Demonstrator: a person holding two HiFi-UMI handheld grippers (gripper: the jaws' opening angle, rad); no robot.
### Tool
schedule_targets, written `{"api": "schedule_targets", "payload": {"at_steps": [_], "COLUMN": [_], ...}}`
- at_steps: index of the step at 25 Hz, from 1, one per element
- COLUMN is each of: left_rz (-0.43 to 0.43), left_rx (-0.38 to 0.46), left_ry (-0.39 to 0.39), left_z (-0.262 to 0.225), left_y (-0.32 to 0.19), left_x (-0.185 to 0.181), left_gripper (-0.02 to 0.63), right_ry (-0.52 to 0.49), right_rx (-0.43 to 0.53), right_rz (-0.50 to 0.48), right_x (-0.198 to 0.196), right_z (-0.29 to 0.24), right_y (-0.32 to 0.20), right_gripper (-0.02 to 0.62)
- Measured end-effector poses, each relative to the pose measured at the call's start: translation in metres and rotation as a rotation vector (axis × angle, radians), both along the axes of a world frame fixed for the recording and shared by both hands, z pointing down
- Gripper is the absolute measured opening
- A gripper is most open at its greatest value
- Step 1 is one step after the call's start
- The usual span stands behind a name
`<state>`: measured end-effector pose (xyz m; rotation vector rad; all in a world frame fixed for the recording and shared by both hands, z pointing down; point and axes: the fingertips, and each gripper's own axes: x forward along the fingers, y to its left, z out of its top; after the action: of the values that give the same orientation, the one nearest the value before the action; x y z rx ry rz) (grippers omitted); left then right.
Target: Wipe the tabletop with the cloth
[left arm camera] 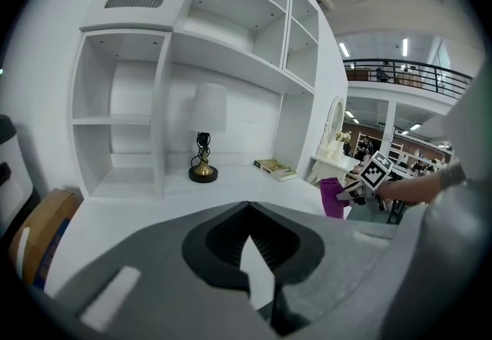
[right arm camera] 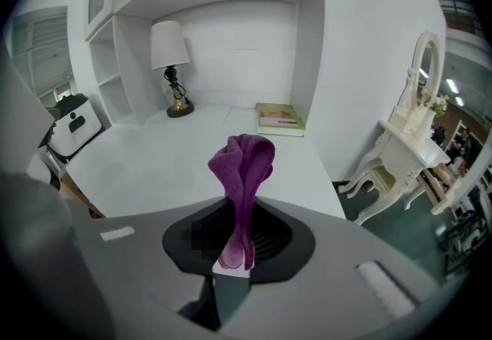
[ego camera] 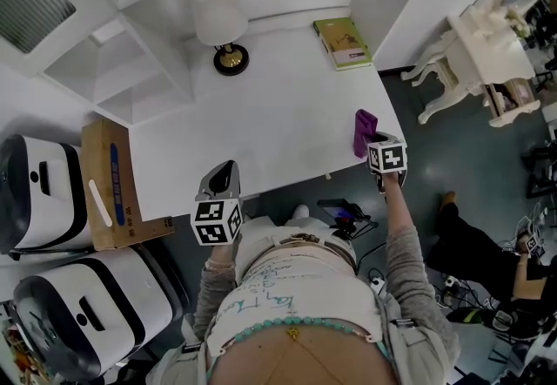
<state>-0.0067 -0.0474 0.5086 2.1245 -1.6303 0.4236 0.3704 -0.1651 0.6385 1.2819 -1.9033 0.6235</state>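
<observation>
The purple cloth (ego camera: 364,132) hangs bunched above the right front corner of the white tabletop (ego camera: 270,122). My right gripper (ego camera: 374,148) is shut on its lower end. In the right gripper view the cloth (right arm camera: 242,177) stands up from the jaws of the right gripper (right arm camera: 234,254) as a folded wad, clear of the table surface. My left gripper (ego camera: 223,171) hovers at the front edge of the table, left of centre, and holds nothing. In its own view the left gripper (left arm camera: 254,258) has its jaws closed to a thin sliver.
A white-shaded lamp (ego camera: 222,22) and a green book (ego camera: 342,42) stand at the back of the table. White shelves (ego camera: 130,70) rise on the left. A cardboard box (ego camera: 109,183) and white machines (ego camera: 43,192) sit left of the table. A white dressing table (ego camera: 487,43) and a seated person (ego camera: 487,257) are on the right.
</observation>
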Motion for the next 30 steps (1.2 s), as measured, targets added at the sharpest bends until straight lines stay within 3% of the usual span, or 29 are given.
{"api": "schedule_targets", "payload": {"at_steps": [16, 30], "left_rz": [0.022, 0.022], "left_rx": [0.003, 0.006], "left_ry": [0.008, 0.006], "left_z": [0.000, 0.002], "left_y": [-0.002, -0.013], "left_x": [-0.033, -0.055], "left_gripper": [0.000, 0.002], "right_ry": [-0.091, -0.167], "right_rx": [0.040, 0.108], "right_rz": [-0.161, -0.323], "right_x": [-0.128, -0.225], "right_z": [-0.021, -0.070], "right_y": [0.009, 0.015], "right_gripper": [0.078, 0.078]}}
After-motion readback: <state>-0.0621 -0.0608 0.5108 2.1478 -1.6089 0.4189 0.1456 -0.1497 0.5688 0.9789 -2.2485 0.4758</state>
